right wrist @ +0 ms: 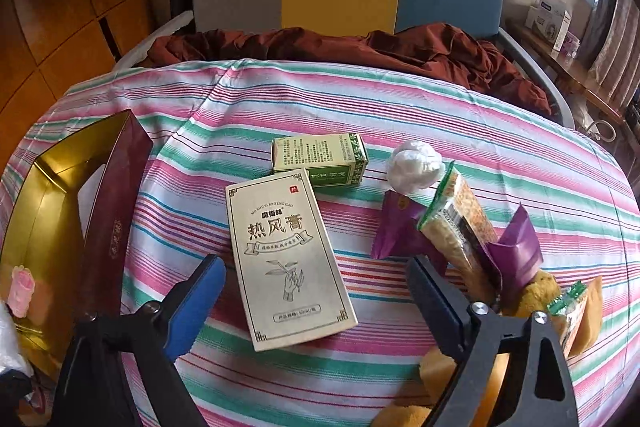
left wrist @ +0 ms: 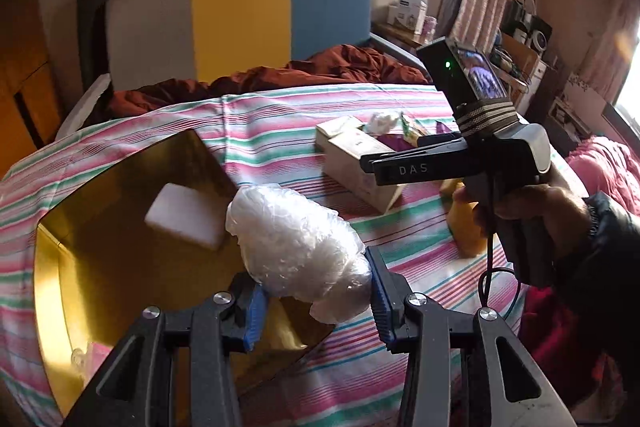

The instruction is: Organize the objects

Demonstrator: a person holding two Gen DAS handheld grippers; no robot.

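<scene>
Nearest, the left claw (left wrist: 316,303) pinches a crinkly plastic bundle (left wrist: 296,243) over the open gold box (left wrist: 52,267); it looks light, soft and slippery, best held across its middle. The right claw (right wrist: 316,303) hangs spread above a stiff cream carton (right wrist: 286,259) on the striped bed, printed "热风膏"; take its long edges. Behind lies a green carton (right wrist: 320,159).
</scene>
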